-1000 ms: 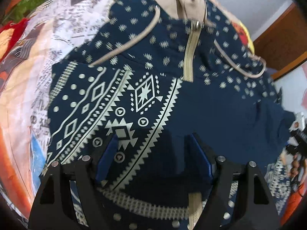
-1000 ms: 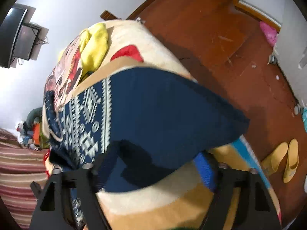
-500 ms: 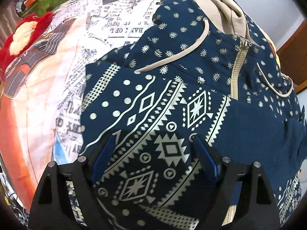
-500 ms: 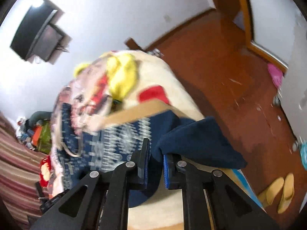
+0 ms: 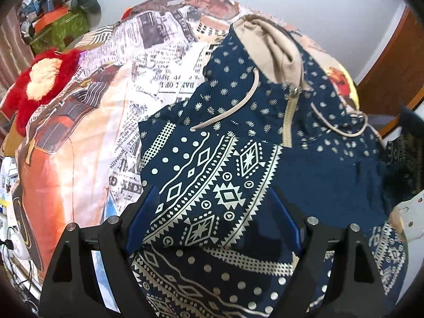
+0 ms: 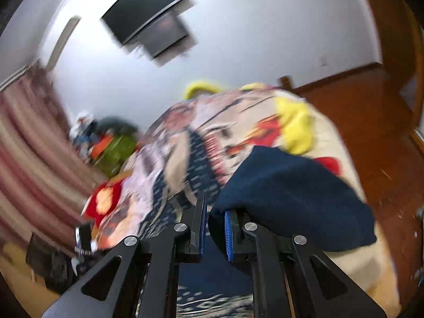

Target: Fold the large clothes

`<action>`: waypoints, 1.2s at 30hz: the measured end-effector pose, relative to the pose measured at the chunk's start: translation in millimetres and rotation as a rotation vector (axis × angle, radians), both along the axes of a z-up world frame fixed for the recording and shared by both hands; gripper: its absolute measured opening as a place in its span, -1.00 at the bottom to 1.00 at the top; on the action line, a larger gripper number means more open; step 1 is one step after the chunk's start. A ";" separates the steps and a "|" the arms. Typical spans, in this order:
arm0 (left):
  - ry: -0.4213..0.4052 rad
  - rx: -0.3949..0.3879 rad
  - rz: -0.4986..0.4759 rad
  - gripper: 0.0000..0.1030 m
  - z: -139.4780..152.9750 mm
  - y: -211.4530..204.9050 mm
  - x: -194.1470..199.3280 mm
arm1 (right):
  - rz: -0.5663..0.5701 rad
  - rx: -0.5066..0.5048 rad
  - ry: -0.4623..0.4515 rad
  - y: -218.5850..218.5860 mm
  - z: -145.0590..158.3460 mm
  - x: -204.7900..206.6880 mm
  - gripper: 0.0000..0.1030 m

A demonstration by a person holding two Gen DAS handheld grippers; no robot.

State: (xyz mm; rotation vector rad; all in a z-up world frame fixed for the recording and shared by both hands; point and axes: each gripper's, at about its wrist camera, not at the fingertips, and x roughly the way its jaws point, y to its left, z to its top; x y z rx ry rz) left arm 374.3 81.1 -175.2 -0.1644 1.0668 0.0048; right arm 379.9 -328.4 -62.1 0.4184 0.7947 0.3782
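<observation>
A navy hoodie (image 5: 265, 111) with pale geometric print, a beige hood (image 5: 275, 50) and a beige zipper (image 5: 288, 116) lies spread on the bed. My left gripper (image 5: 213, 196) hovers over a folded patterned sleeve, fingers wide open and pressing on nothing. In the blurred right wrist view, my right gripper (image 6: 214, 217) is shut on a plain navy part of the hoodie (image 6: 291, 190). That part is raised above the bed and drapes over the right finger. Its lifted edge shows dark at the far right of the left wrist view.
The bedspread (image 5: 159, 61) carries newspaper and car prints. A red plush toy (image 5: 39, 76) lies at its left edge, and a green box (image 5: 58, 29) stands beyond. A yellow garment (image 6: 299, 129) sits on the bed's far side. A television (image 6: 148, 18) hangs on the wall above the wooden floor (image 6: 371, 122).
My right gripper closed on the navy fabric, then rose and rolled, lifting the fabric off the bed. My left gripper drew up and back, so more of the hoodie shows.
</observation>
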 end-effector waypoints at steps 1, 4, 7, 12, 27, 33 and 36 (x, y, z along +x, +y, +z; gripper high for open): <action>-0.003 -0.007 -0.004 0.62 3.3 -2.6 -3.6 | 0.030 0.001 0.008 13.7 -2.2 0.0 -0.82; -0.008 -0.012 -0.016 0.62 0.8 1.7 -6.3 | 0.108 -0.017 0.061 54.9 -17.9 0.9 -0.81; -0.016 0.006 -0.027 0.62 4.9 2.6 -14.6 | 0.144 -0.082 0.162 87.6 -47.8 5.4 -0.80; -0.011 0.028 -0.059 0.62 5.1 0.4 -24.2 | 0.183 -0.218 0.473 108.8 -115.0 13.5 -0.80; -0.074 0.023 -0.369 0.62 53.4 -124.7 -18.4 | 0.237 -0.204 0.465 49.5 -90.0 -21.6 -0.80; -0.073 0.056 -0.555 0.62 65.3 -215.9 -6.3 | 0.144 -0.244 0.377 -2.0 -70.9 -48.9 -0.80; -0.072 0.117 -0.643 0.62 62.5 -263.3 -0.4 | 0.057 -0.247 0.371 -40.1 -68.6 -60.3 -0.80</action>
